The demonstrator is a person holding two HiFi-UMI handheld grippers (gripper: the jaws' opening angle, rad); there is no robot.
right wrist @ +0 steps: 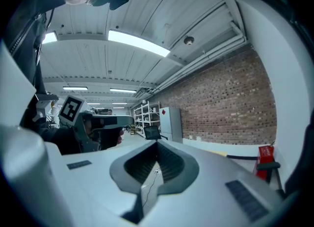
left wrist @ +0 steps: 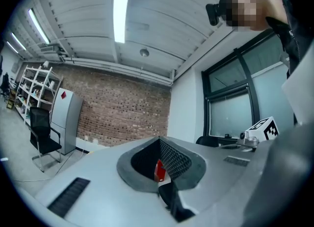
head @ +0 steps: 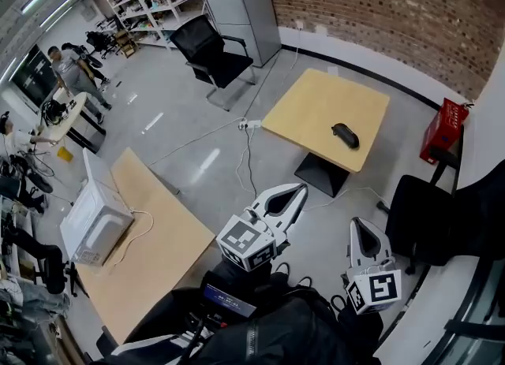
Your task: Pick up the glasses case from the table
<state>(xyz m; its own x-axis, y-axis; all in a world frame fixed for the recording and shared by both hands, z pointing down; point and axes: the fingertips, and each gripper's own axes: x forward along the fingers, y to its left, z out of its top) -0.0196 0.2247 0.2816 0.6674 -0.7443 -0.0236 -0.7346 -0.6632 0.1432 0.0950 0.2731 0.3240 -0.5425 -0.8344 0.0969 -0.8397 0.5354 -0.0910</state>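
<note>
The black glasses case (head: 345,135) lies on the small light-wood table (head: 312,107), near its right edge, seen only in the head view. Both grippers hang over the floor well short of that table, pointing towards it. My left gripper (head: 302,188) is shut, its tips meeting with nothing held; in the left gripper view its tips (left wrist: 159,139) touch. My right gripper (head: 357,221) is likewise shut and empty, and its tips (right wrist: 157,142) are closed in the right gripper view. The case does not show in either gripper view.
A red box (head: 443,131) stands right of the small table. A black office chair (head: 211,52) and grey cabinet (head: 237,1) are behind. A long wooden table (head: 158,245) with a white appliance (head: 95,225) lies left. Cables and a power strip (head: 251,124) cross the floor. Another dark chair (head: 430,214) sits right.
</note>
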